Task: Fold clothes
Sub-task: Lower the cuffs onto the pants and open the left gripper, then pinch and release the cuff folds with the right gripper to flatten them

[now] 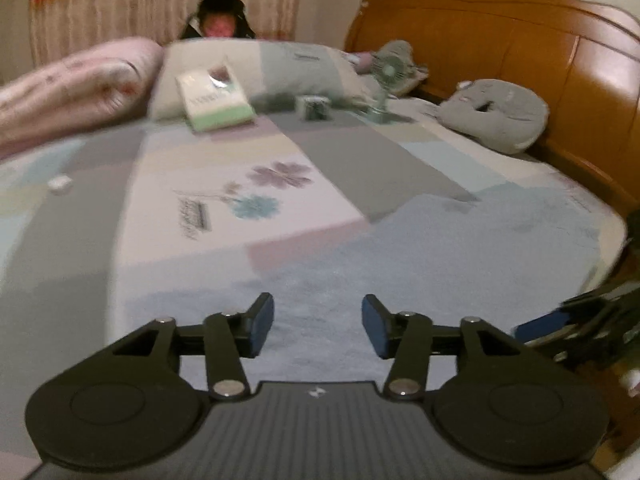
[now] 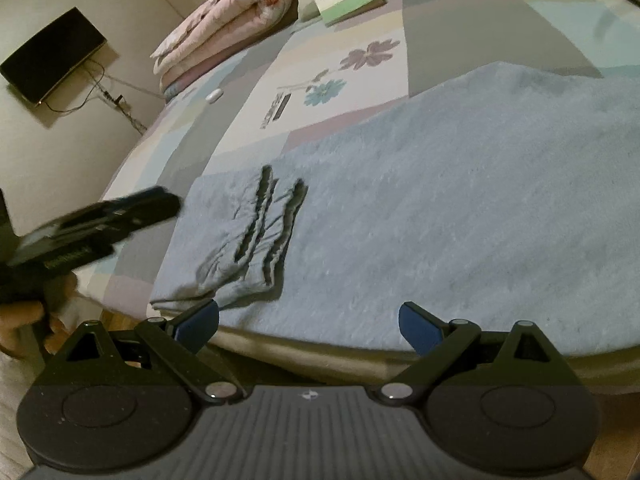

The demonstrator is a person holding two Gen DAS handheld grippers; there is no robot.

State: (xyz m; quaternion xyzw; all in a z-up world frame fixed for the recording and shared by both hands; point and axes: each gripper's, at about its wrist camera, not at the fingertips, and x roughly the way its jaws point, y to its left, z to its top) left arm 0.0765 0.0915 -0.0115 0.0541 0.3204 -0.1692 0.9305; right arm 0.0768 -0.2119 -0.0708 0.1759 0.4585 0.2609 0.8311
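A folded light blue garment (image 2: pixel 240 236) with dark stripes lies at the near left corner of a fluffy light blue blanket (image 2: pixel 460 208) on the bed. My right gripper (image 2: pixel 308 322) stands open at the bed's near edge, just in front of the garment, with nothing between its fingers. My left gripper (image 1: pixel 318 320) is open over the blue blanket (image 1: pixel 400 264), and its jaws hold nothing. In the right wrist view its black body (image 2: pixel 92 224) shows blurred, left of the garment and apart from it.
A patchwork flowered bedspread (image 1: pixel 224 168) covers the bed. At the far side lie a rolled pink quilt (image 1: pixel 72 84), a book (image 1: pixel 216 100), a small fan (image 1: pixel 390 72) and a grey cushion (image 1: pixel 496 114) by the wooden headboard (image 1: pixel 500 32). A person (image 1: pixel 218 16) sits behind the bedding.
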